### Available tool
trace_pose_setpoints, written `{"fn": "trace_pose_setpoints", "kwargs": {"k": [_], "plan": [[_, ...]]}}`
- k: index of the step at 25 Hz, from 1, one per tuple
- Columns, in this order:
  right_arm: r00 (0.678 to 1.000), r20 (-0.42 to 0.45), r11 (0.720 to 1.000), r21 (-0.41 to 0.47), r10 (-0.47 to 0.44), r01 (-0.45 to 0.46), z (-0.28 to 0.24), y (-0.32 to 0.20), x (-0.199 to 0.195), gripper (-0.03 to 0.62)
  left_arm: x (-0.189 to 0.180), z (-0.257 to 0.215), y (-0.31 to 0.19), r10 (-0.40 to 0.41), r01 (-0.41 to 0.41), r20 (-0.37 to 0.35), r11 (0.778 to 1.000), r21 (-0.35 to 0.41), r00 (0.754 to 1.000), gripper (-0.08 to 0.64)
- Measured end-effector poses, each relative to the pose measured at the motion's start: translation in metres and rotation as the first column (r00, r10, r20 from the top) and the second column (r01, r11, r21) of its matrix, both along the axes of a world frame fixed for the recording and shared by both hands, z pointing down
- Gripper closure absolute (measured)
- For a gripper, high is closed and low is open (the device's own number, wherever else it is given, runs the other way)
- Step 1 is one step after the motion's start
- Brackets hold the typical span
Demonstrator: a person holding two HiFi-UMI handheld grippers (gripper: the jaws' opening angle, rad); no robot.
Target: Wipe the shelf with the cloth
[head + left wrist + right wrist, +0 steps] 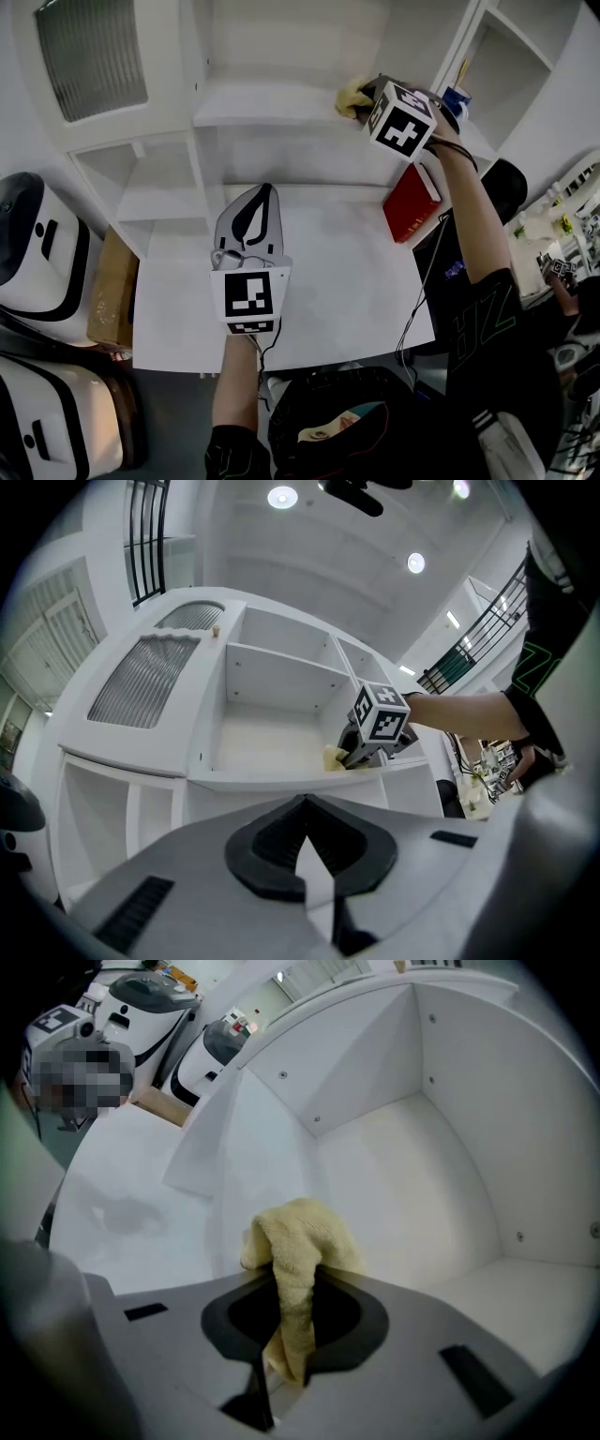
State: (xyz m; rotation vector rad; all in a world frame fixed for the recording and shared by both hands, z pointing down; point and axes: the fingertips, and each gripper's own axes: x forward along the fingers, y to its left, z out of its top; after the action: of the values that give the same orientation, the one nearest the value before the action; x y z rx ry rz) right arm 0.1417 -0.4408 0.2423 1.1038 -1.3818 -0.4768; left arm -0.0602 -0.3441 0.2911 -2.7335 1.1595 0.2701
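A yellow cloth [352,96] is pressed on the upper white shelf [262,105] near its right end, and my right gripper [364,101] is shut on it. In the right gripper view the cloth [302,1234] bunches out between the jaws of that gripper [291,1283], over the shelf board [412,1185]. My left gripper [263,190] hangs over the white table [328,281], shut and holding nothing. The left gripper view looks past its own jaws [305,808] up at the shelf [262,744], the cloth [333,757] and the right gripper's marker cube [380,712].
A red book [411,202] leans at the table's far right, below the shelf. A cardboard box [112,286] and white rounded machines [33,244] stand to the left. A black bag [328,422] sits at the table's near edge. More shelf compartments [506,66] rise to the right.
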Motion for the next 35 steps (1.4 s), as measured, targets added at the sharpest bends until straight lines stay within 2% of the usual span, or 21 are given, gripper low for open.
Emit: {"fn": "trace_pose_setpoints", "kwargs": {"k": [2, 4, 6, 8, 13, 17, 19, 23, 25, 28, 29, 30, 31, 34, 35], "plan": [[1.0, -0.024, 1.0, 0.005, -0.003, 0.003, 0.002, 0.008, 0.001, 0.534, 0.005, 0.003, 0.002, 0.024, -0.024, -0.019, 0.999, -0.024, 1.0, 0.56], [0.998, -0.056, 1.0, 0.023, 0.009, -0.008, 0.001, 0.015, 0.003, 0.534, 0.005, 0.003, 0.004, 0.05, -0.054, -0.077, 0.997, -0.056, 0.996, 0.56], [0.996, -0.087, 0.999, 0.043, 0.014, -0.01, -0.001, 0.023, 0.004, 0.535, 0.0, 0.001, 0.004, 0.054, -0.067, -0.144, 0.994, -0.084, 0.988, 0.56], [0.997, -0.082, 0.998, 0.064, 0.003, 0.003, -0.002, 0.031, 0.004, 0.535, -0.001, 0.002, 0.004, 0.047, -0.064, -0.166, 0.993, -0.1, 0.985, 0.56], [0.997, 0.043, 0.991, 0.116, -0.069, 0.063, 0.002, 0.058, -0.001, 0.533, -0.005, 0.008, 0.008, -0.011, -0.03, -0.228, 0.984, -0.176, 0.974, 0.56], [0.968, 0.194, 0.968, 0.223, -0.157, 0.112, -0.003, 0.081, -0.004, 0.532, 0.009, 0.007, 0.024, -0.027, -0.017, -0.223, 0.981, -0.193, 0.974, 0.56], [0.928, 0.301, 0.945, 0.302, -0.221, 0.127, -0.009, 0.093, -0.007, 0.532, 0.014, 0.006, 0.032, -0.033, -0.011, -0.21, 0.979, -0.206, 0.977, 0.56], [0.807, 0.495, 0.892, 0.445, -0.322, 0.083, -0.022, 0.12, -0.001, 0.532, 0.033, -0.001, 0.051, -0.05, 0.012, -0.186, 0.98, -0.2, 0.981, 0.56], [0.724, 0.587, 0.875, 0.481, -0.363, 0.049, -0.014, 0.139, 0.004, 0.532, 0.042, 0.007, 0.06, -0.093, 0.063, -0.141, 0.977, -0.205, 0.986, 0.56], [0.557, 0.703, 0.863, 0.503, -0.442, 0.051, 0.021, 0.173, 0.006, 0.532, 0.043, 0.034, 0.07, -0.182, 0.149, -0.1, 0.951, -0.27, 0.978, 0.56], [0.511, 0.732, 0.865, 0.499, -0.45, 0.048, 0.035, 0.183, 0.008, 0.532, 0.044, 0.042, 0.073, -0.198, 0.164, -0.092, 0.943, -0.289, 0.976, 0.56], [0.48, 0.76, 0.874, 0.486, -0.439, 0.031, 0.05, 0.19, 0.013, 0.532, 0.047, 0.05, 0.076, -0.208, 0.175, -0.082, 0.938, -0.299, 0.975, 0.56], [0.464, 0.782, 0.883, 0.469, -0.417, 0.005, 0.065, 0.196, 0.02, 0.532, 0.051, 0.057, 0.08, -0.212, 0.183, -0.066, 0.936, -0.301, 0.975, 0.56], [0.454, 0.822, 0.897, 0.43, -0.343, -0.102, 0.102, 0.21, 0.043, 0.532, 0.069, 0.076, 0.095, -0.208, 0.199, -0.003, 0.937, -0.286, 0.978, 0.56], [0.432, 0.84, 0.895, 0.423, -0.329, -0.142, 0.111, 0.218, 0.05, 0.532, 0.075, 0.083, 0.102, -0.205, 0.2, 0.011, 0.938, -0.284, 0.979, 0.56]]}}
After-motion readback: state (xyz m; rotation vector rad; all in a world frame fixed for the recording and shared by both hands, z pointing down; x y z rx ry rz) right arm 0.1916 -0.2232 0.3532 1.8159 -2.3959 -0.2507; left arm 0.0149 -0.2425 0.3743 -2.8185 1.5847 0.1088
